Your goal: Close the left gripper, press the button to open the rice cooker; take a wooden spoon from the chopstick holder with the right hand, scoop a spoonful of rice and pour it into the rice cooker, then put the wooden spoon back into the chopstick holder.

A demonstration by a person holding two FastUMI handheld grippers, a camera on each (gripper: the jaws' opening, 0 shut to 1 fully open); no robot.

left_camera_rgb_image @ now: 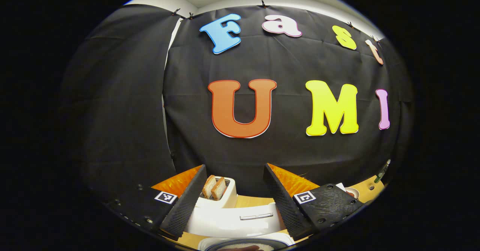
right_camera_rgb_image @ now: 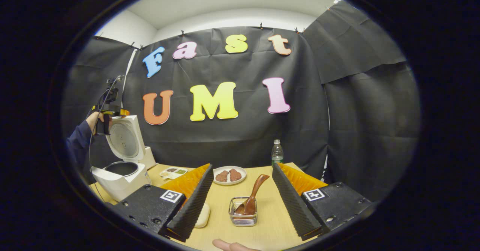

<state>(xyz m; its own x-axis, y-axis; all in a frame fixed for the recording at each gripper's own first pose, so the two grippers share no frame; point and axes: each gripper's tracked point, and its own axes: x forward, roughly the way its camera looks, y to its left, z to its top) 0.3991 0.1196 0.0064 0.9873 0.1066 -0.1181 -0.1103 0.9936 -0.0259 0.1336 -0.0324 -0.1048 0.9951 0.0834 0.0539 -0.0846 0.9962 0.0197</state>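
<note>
The white rice cooker [right_camera_rgb_image: 120, 181] stands at the table's left with its lid [right_camera_rgb_image: 125, 136] swung up and its dark pot showing. A hand holds my left gripper [right_camera_rgb_image: 107, 112] just above the lid's top edge. In the left gripper view that gripper [left_camera_rgb_image: 234, 176] is open, with the lid [left_camera_rgb_image: 232, 221] below its fingers and the pot rim [left_camera_rgb_image: 243, 243] at the bottom. A brown wooden spoon [right_camera_rgb_image: 252, 194] leans in a wire chopstick holder [right_camera_rgb_image: 243, 215] on the table. My right gripper [right_camera_rgb_image: 243, 168] hangs open in front of the holder, apart from the spoon.
A white toaster [left_camera_rgb_image: 221, 196] with two bread slices stands behind the cooker. Farther back are a plate of brown food [right_camera_rgb_image: 229, 175], a water bottle [right_camera_rgb_image: 277, 151] and a compartment tray [right_camera_rgb_image: 173, 172]. A pale white object [right_camera_rgb_image: 204, 215] lies half hidden by my right gripper's finger.
</note>
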